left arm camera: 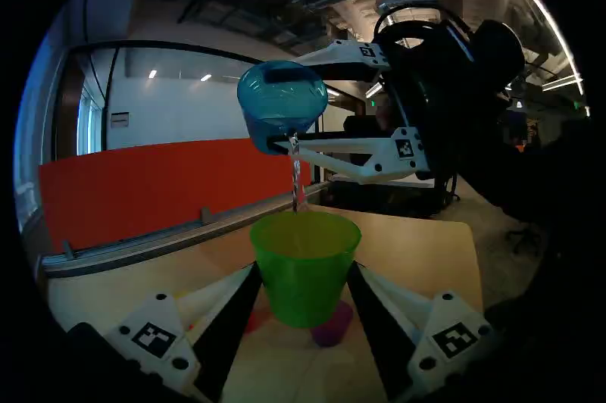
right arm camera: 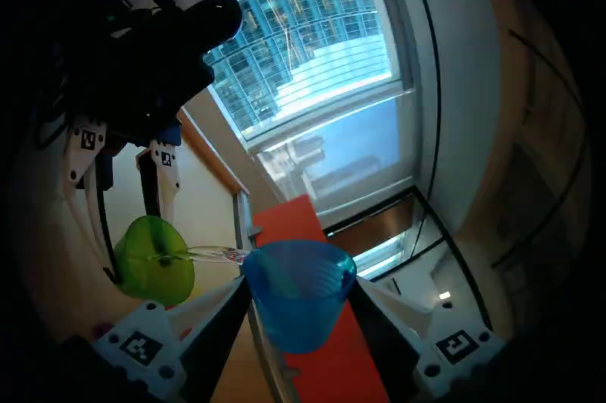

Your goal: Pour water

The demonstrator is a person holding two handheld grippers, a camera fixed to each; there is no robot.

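Fingers [left arm camera: 216, 301] of the left gripper [left arm camera: 304, 270] are clenched on one green cup [left arm camera: 305, 285], held upright over the desk [left arm camera: 424, 244]. Both fingers of the right gripper [right arm camera: 299, 289] grasp one blue cup [right arm camera: 297, 304], which is tipped steeply just above the green one. A single thin stream of water [left arm camera: 295, 176] falls from the blue rim into the green cup's open mouth. Two small things lie on the desk beneath the green cup: one purple cup [left arm camera: 332, 325] and one pink item [left arm camera: 255, 320], mostly hidden.
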